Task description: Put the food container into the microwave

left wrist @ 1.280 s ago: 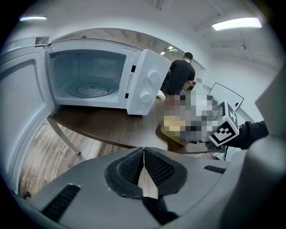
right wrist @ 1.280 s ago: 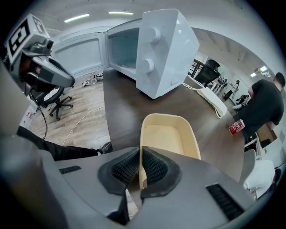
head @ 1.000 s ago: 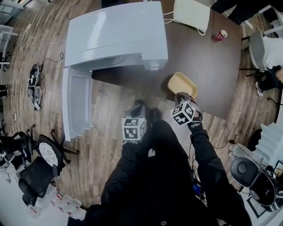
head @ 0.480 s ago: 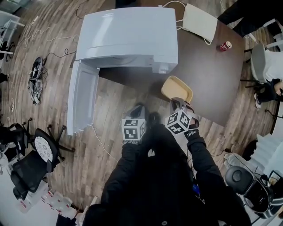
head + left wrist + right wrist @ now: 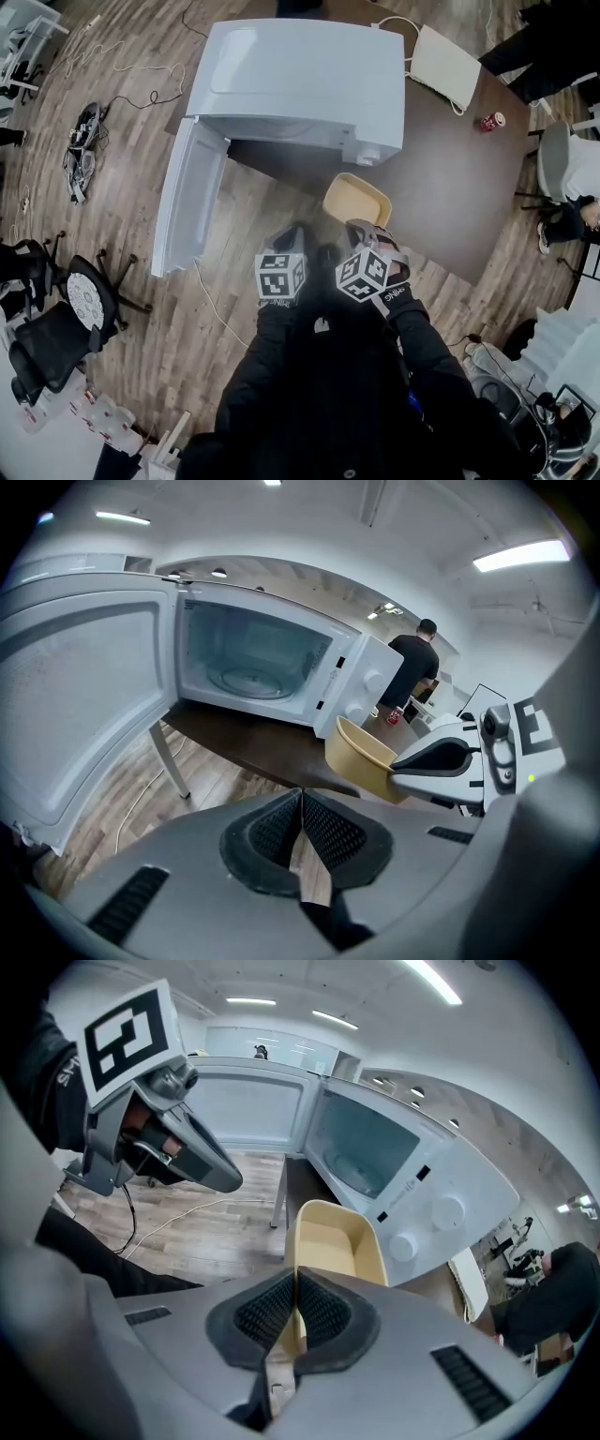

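A cream food container (image 5: 356,199) (image 5: 333,1241) hangs in the air off the near edge of the dark table (image 5: 450,178), its near rim pinched by my right gripper (image 5: 361,228) (image 5: 296,1309), which is shut on it. The white microwave (image 5: 300,84) stands on the table with its door (image 5: 187,202) swung wide to the left; its cavity (image 5: 248,658) with the glass turntable shows in the left gripper view. My left gripper (image 5: 292,234) (image 5: 301,819) is shut and holds nothing, beside the right one. The container (image 5: 361,757) sits right of the cavity opening.
A red can (image 5: 490,121) and a white flat box (image 5: 450,67) with a cable lie at the table's far right. People sit on the right (image 5: 572,178). Black office chairs (image 5: 56,319) stand left on the wood floor, with a cable bundle (image 5: 80,155) further back.
My right gripper has carried the container leftward, off the table edge and toward the microwave front. The left gripper has stayed put. The head view has shifted.
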Tool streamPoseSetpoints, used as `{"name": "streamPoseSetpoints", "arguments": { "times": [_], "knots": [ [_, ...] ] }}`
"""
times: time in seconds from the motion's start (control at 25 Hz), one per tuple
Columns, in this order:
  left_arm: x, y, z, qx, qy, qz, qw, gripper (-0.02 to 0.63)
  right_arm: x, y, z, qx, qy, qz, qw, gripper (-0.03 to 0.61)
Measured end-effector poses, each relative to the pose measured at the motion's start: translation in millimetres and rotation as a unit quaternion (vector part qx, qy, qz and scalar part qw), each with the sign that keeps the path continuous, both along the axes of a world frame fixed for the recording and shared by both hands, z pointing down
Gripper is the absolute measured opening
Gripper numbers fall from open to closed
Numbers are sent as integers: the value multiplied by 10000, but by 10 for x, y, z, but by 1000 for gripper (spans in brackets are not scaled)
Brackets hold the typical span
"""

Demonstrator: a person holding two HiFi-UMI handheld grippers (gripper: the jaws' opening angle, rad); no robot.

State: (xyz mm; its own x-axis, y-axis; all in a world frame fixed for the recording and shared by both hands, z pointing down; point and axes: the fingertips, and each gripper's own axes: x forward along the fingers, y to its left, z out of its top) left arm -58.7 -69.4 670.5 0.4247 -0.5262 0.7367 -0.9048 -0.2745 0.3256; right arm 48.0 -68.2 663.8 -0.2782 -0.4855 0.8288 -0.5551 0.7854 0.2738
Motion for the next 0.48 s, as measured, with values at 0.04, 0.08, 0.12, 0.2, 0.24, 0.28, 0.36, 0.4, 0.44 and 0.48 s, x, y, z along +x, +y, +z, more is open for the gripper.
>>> {"name": "streamPoseSetpoints", "arguments": {
  "times": [0.04,0.08,0.12,0.2,0.24,0.28,0.36,0.4,0.44,0.48],
  "knots": [
    [-44,-10,-3,0,0,-53,10000,34,-77,-23,-23,26,-29,-78,10000,31],
    [-90,-20,-8,1,-1,-108,9999,34,-155,-47,-47,53,-53,-164,9998,31],
    [-137,-33,-13,0,-2,-162,9999,34,-233,-74,-68,77,-67,-258,9996,31],
    [-239,-70,-16,-7,-9,-266,9996,34,-390,-140,-99,122,-83,-445,9989,31],
    [-288,-95,-14,-9,-10,-313,9995,35,-464,-182,-109,147,-90,-528,9985,31],
    [-334,-123,-10,-10,-7,-356,9994,34,-533,-228,-118,174,-94,-603,9980,31],
    [-422,-184,-4,-9,1,-426,9991,34,-658,-329,-145,246,-91,-728,9970,31],
    [-465,-217,-4,-6,3,-457,9990,34,-717,-383,-161,286,-87,-784,9965,31],
    [-506,-251,-3,-4,6,-487,9988,34,-775,-435,-174,322,-81,-842,9959,31],
    [-546,-287,-3,-4,11,-519,9987,35,-830,-485,-184,354,-71,-902,9953,31]
  ]
}}
